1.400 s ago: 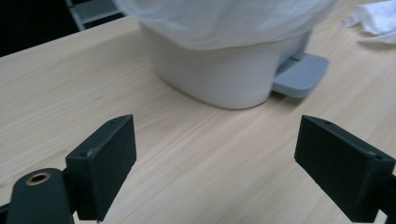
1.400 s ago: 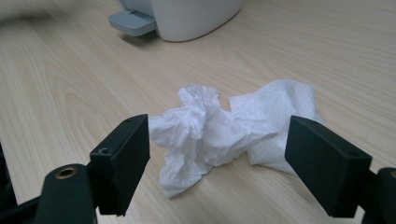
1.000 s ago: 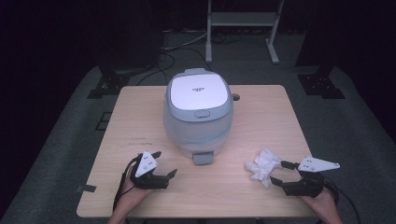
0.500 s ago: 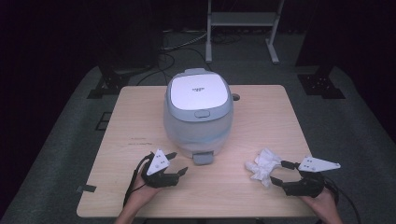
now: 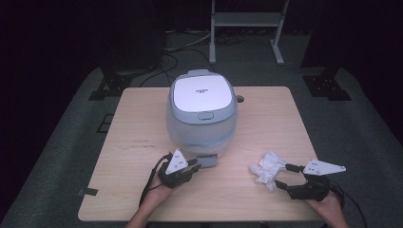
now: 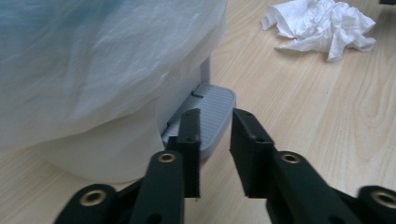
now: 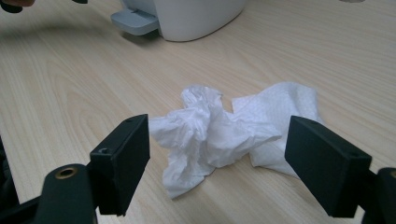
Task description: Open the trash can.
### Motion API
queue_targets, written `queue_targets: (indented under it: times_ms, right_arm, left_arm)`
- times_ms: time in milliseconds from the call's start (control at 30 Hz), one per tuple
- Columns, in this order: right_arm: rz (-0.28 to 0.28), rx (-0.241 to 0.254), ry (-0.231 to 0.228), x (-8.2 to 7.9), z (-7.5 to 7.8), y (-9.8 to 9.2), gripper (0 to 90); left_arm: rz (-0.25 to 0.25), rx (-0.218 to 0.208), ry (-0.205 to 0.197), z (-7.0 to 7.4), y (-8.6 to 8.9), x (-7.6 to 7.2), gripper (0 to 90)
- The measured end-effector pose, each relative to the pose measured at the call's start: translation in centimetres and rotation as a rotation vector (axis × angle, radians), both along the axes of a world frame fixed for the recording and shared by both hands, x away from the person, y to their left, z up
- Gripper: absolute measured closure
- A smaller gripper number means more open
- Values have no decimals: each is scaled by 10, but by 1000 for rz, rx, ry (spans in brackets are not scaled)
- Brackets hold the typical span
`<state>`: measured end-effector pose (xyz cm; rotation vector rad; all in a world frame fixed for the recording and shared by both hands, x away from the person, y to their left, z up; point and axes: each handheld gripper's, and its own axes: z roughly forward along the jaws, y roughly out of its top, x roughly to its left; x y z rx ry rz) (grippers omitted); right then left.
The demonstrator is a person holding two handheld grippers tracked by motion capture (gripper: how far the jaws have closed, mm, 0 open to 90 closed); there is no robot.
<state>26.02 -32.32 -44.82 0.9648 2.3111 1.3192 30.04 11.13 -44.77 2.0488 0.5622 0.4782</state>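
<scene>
The left gripper (image 5: 192, 166), jaws just narrowing with nothing between them, is nearing the bin's (image 5: 202, 114) stiff grey pedal (image 6: 212, 109), while the right gripper (image 7: 217, 158) is gaping wide around the soft, light tissue (image 7: 224, 130) on the table (image 5: 133, 142).

A wooden table (image 5: 142, 142) stands on grey carpet (image 5: 66, 156) in darkness.

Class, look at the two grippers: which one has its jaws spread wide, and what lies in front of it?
The right gripper: its jaws stand wide apart before the crumpled tissue. The left gripper has narrowed its jaws at the bin's grey pedal.
</scene>
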Motion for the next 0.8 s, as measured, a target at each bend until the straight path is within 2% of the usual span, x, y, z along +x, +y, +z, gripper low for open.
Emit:
queue_targets:
  times_ms: [167,333,433,567,667,800]
  right_arm:
    - [0,-1,3,0,0,0,211]
    - [0,-4,4,0,0,0,211]
    - [0,-5,4,0,0,0,211]
    - [2,-8,8,0,-1,1,211]
    - [1,-4,8,0,-1,1,211]
    - [1,-2,11,1,-2,0,211]
  left_arm:
    - [-5,12,0,-2,-8,5,799]
    - [-10,6,6,-5,-13,9,799]
    - [-12,25,3,-9,-19,13,816]
    - [-13,27,7,-12,-24,15,845]
    - [-7,37,4,-14,-29,17,857]
    - [11,30,10,-17,-31,20,856]
